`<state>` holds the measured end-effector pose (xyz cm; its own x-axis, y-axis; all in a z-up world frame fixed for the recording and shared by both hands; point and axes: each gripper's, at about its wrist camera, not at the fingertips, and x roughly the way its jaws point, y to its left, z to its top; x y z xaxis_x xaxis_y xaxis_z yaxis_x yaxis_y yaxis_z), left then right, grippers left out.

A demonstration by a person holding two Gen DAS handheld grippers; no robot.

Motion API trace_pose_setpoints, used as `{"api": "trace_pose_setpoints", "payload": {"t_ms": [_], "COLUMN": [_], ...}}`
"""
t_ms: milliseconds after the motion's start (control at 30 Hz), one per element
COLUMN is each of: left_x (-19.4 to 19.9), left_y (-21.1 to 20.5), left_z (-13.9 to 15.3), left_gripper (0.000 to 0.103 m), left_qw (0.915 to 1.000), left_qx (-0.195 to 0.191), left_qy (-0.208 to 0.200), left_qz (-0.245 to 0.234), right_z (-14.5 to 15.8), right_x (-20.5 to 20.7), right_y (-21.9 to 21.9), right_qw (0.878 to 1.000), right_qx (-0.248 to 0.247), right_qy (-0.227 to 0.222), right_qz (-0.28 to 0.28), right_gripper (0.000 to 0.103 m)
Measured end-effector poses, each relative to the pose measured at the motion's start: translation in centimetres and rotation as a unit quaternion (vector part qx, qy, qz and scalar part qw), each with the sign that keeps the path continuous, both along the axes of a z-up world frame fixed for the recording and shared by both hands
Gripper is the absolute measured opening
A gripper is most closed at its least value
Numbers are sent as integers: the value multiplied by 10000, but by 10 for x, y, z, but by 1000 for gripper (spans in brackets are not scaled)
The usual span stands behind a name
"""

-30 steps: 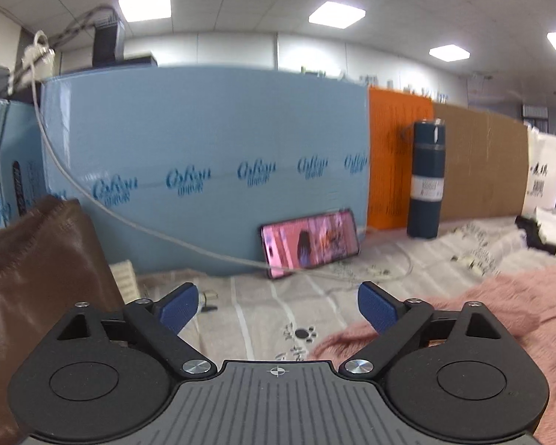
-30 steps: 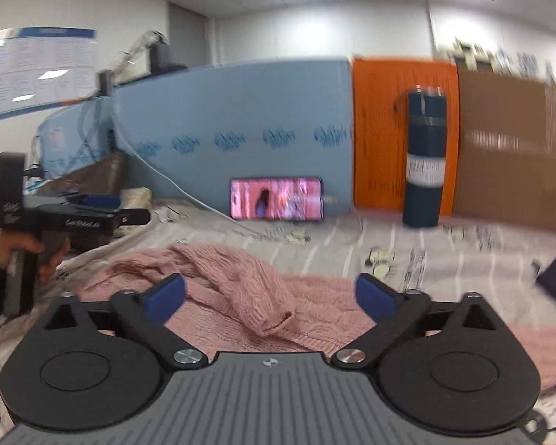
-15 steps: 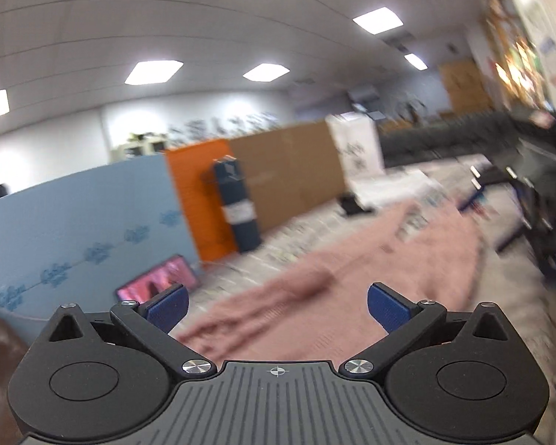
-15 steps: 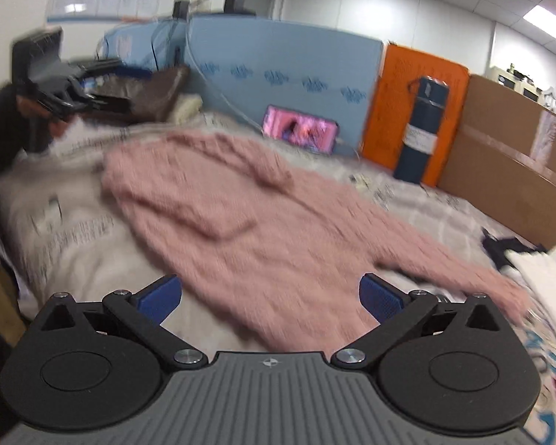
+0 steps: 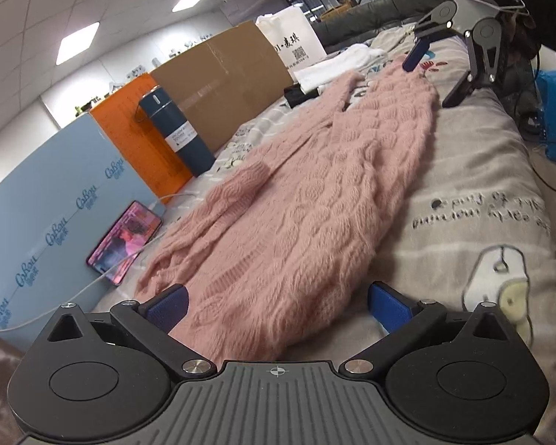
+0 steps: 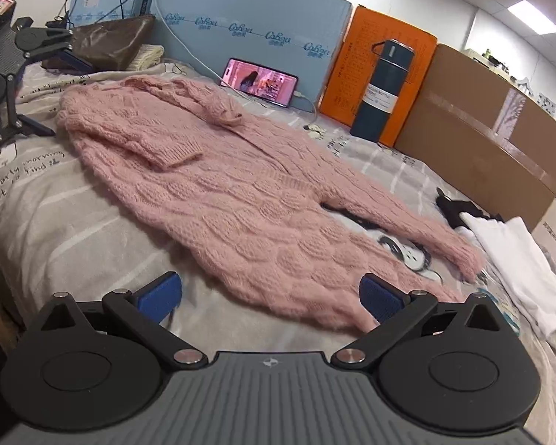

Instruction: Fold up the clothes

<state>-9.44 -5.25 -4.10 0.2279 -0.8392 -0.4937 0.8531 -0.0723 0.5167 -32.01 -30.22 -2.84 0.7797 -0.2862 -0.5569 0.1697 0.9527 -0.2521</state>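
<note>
A long pink cable-knit sweater [image 6: 241, 200] lies spread out on a grey printed bedsheet [image 6: 55, 200]. One sleeve is folded over its chest and the other sleeve [image 6: 407, 226] stretches toward the white clothes. It also shows in the left wrist view [image 5: 315, 200]. My left gripper [image 5: 276, 302] is open and empty, just above one end of the sweater. My right gripper [image 6: 268, 293] is open and empty, above the sweater's other end. Each gripper shows in the other's view: the right one [image 5: 432, 76] and the left one [image 6: 52, 94].
A lit phone [image 6: 259, 82] on a cable leans on blue foam boards [image 6: 248, 26]. A dark blue flask [image 6: 383, 91], an orange board and a cardboard sheet [image 6: 500, 141] stand behind. White folded clothes [image 6: 515, 256], a black item and a brown bag [image 6: 111, 39] lie nearby.
Both grippers have swung from facing the back wall to opposite ends of the sweater and lowered toward it. Both stayed open.
</note>
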Motion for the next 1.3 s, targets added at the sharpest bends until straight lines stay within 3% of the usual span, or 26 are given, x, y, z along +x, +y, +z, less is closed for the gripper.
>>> {"api": "trace_pose_setpoints", "payload": {"t_ms": [167,333,400,433,467,500,533,567,600,633,667,733,867,1167,1200,1300], "left_x": [-1,11,16,18,19,20,21,22,23,26,30,42,69,125,130,142], "left_y": [-9,-7,-7,-8,-9,-9,-10,-10,-11,-12,-13,-19,-37,-82,-87,-98], "left_z": [-4,-2,-1,0,1,2,3,4,5,7,10,16,29,33,33,31], "left_gripper": [103,103,97,85,65,53,35,33,33,32,32,32,27,25,27,45], "left_qw": [9998,9992,9990,9990,9990,9989,9988,9986,9983,9976,9962,9917,9780,9626,9609,9541], "left_qx": [-183,-289,-314,-329,-351,-372,-393,-414,-436,-528,-644,-898,-1216,-1018,-979,-1016], "left_qy": [-121,-28,109,159,202,245,288,331,374,458,567,835,1443,2023,2061,2145], "left_qz": [4,263,287,243,188,133,79,24,-30,9,115,384,893,1489,1572,1829], "right_z": [-2,-3,-3,-3,-3,-2,-1,0,1,1,2,6,22,31,30,25], "right_x": [14,-5,-15,-20,-25,-29,-33,-36,-37,-37,-35,-30,-15,54,61,79], "right_y": [-10,-40,-51,-56,-61,-65,-67,-71,-76,-80,-84,-91,-119,-168,-172,-184], "right_qw": [9994,9962,9927,9906,9882,9869,9860,9854,9840,9820,9804,9766,9642,9726,9736,9764], "right_qx": [256,116,112,117,121,192,303,511,798,1009,1062,1066,1215,992,982,991], "right_qy": [-210,-321,-471,-558,-645,-771,-920,-1057,-1174,-1274,-1368,-1596,-2124,-1755,-1687,-1397], "right_qz": [50,-800,-1106,-1244,-1382,-1404,-1356,-1232,-1073,-966,-941,-966,-1020,-1162,-1179,-1316], "right_gripper": [103,103,103,102,100,100,94,74,62,41,27,16,10,8,8,9]}}
